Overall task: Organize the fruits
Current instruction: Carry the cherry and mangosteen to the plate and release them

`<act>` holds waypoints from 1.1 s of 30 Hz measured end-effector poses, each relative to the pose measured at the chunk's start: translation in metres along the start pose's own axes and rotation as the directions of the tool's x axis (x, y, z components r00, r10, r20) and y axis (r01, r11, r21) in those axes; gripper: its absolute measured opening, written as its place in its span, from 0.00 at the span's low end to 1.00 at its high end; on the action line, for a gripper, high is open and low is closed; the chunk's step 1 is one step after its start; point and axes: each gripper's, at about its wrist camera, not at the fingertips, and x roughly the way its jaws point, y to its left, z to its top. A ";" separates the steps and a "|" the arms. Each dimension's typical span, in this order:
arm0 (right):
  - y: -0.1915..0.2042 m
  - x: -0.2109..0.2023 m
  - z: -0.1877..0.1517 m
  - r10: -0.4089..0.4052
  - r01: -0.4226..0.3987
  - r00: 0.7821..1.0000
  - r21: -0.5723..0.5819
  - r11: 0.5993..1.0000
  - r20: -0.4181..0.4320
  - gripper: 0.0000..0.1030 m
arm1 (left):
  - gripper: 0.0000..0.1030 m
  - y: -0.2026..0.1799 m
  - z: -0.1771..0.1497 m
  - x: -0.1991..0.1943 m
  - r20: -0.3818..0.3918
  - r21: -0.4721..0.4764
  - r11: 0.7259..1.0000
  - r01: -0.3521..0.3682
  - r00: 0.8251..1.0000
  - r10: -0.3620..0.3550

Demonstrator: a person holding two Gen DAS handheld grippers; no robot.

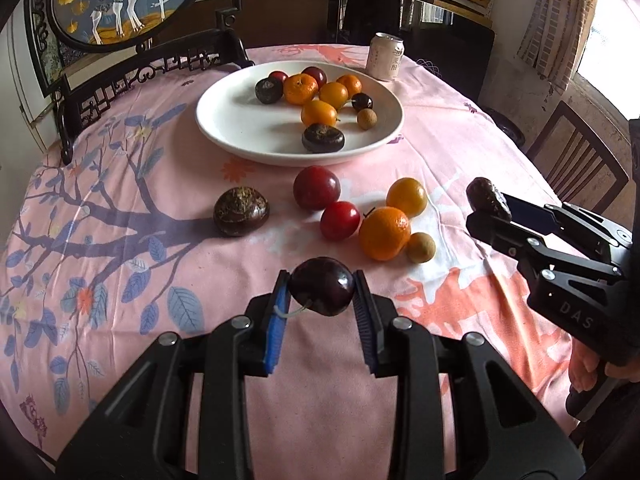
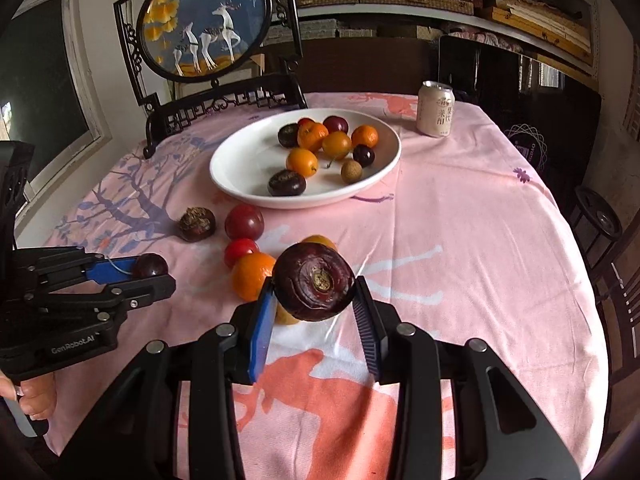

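My left gripper [image 1: 321, 280] is shut on a dark cherry [image 1: 322, 292] with a pale stem, held above the pink cloth. My right gripper [image 2: 315, 284] is shut on a dark purple water chestnut [image 2: 314, 287], also lifted off the table; in the left wrist view the right gripper [image 1: 486, 210] shows at the right edge. The white plate [image 1: 224, 120] holds several oranges, plums, chestnuts and a longan. On the cloth in front of it lie another water chestnut [image 1: 241, 211], two red plums [image 1: 316, 188], two oranges [image 1: 384, 233] and a longan [image 1: 421, 247].
A drink can [image 1: 385, 62] stands behind the plate on the right. A round deer picture in a dark carved stand [image 1: 128, 0] rises at the table's back left. A wooden chair [image 1: 576, 160] stands past the right table edge.
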 end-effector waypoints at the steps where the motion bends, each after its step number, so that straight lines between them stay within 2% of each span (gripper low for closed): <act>1: 0.001 -0.004 0.003 0.006 -0.006 1.000 -0.001 1.000 0.017 0.38 | 0.31 -0.001 0.003 -0.003 0.009 0.009 1.000 -0.003 1.000 0.003; 5: 0.007 -0.005 0.016 -0.010 0.012 0.999 -0.035 0.999 0.046 0.38 | 0.31 -0.001 0.020 -0.012 0.045 0.027 0.999 -0.018 0.999 0.016; 7: 0.008 0.003 0.021 -0.038 0.040 0.999 -0.045 0.998 0.034 0.38 | 0.31 0.000 0.030 -0.012 0.058 0.031 0.999 -0.034 0.998 0.033; 11: 0.007 0.019 0.032 -0.034 0.035 0.999 -0.045 0.998 0.025 0.38 | 0.31 0.005 0.049 -0.004 0.065 0.020 0.999 -0.040 0.997 0.039; 17: 0.009 0.044 0.052 -0.021 0.022 1.000 -0.050 0.998 0.023 0.38 | 0.31 0.018 0.079 0.027 0.049 -0.015 0.995 -0.100 0.994 0.101; 25: 0.008 0.076 0.078 -0.007 0.008 1.000 -0.039 0.999 0.023 0.38 | 0.31 0.034 0.109 0.070 -0.002 -0.061 0.991 -0.121 0.993 0.121; 33: 0.005 0.110 0.085 -0.031 0.030 0.999 -0.019 0.999 -0.018 0.37 | 0.31 0.043 0.124 0.101 -0.037 -0.105 0.985 -0.135 0.991 0.132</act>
